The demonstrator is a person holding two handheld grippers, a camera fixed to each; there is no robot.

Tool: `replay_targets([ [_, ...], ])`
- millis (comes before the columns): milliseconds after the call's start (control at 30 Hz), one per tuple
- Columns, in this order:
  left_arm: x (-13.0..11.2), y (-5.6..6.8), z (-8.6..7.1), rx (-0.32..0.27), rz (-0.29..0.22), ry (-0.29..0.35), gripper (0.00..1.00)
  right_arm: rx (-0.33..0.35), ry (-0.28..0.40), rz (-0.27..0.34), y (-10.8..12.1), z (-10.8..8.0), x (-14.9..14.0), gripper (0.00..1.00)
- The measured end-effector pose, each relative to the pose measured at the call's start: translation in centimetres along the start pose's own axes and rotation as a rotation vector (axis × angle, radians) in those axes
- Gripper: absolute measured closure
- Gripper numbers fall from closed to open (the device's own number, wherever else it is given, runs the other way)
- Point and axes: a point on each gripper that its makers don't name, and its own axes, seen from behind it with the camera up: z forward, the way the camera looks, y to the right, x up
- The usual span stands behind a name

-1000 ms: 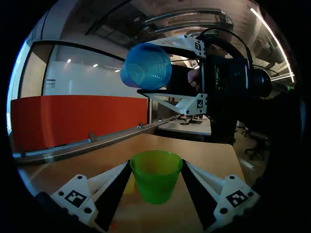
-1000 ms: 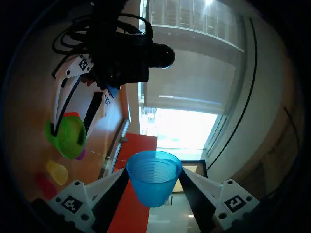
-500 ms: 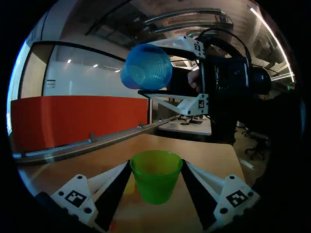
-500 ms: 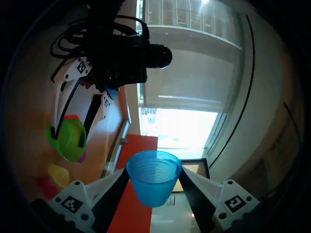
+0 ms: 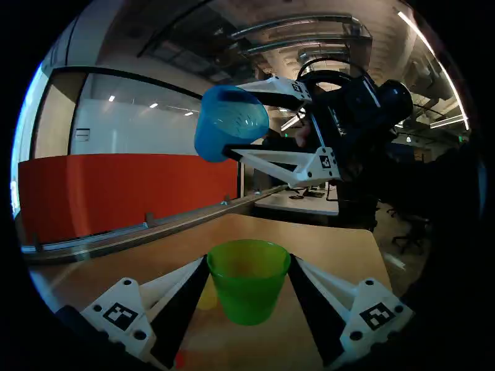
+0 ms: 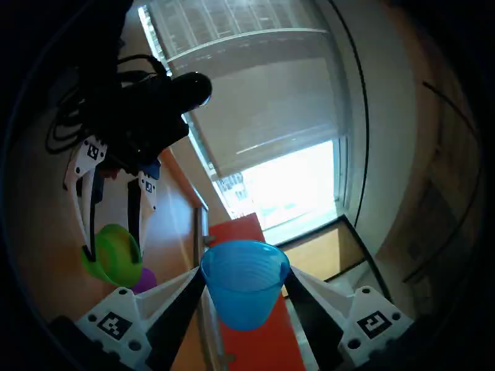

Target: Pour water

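1 ribbed blue cup (image 6: 244, 300) fills right claw (image 6: 245, 273).

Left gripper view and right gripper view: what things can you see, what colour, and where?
Green cup: one, green, upright, just above the table.
Blue cup: one, blue, tipped, higher than the green cup.
Yellow thing: one, yellow, on the table beside the green cup; blurred.
Purple thing: one, purple, on the table.
Table: one, brown wood.
Partition: one, orange-red, behind the table.
Window: one, bright.
Hand-held grippers: two, white and black; left grips the green cup, right the blue cup.
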Motion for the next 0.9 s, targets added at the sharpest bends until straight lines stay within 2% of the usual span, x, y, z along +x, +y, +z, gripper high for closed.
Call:
replay_targets([
  [167, 0.2, -0.2, 0.0, 0.005, 0.003, 0.002, 0.11, 0.004, 0.009, 0.175, -0.3, -0.3, 0.2, 0.1],
  [367, 0.4, -0.2, 0.0, 0.007, 0.006, 0.002, 0.11, 0.029, 0.024, 0.453, -0.8, -0.5, 0.5, 0.1],
  [467, 0.4, -0.2, -0.1, 0.009, 0.007, 0.002, 0.11, 0.039, 0.043, 0.572, -0.8, -0.6, 0.9, 0.1],
  [633, 0.4, -0.3, -0.2, 0.013, 0.008, 0.001, 0.11, 0.065, 0.063, 0.725, -1.0, -0.7, 1.5, 0.1],
  [900, 0.3, -0.3, -0.2, 0.014, 0.01, -0.003, 0.11, 0.083, 0.07, 0.932, -0.8, -0.5, 1.0, 0.1],
])
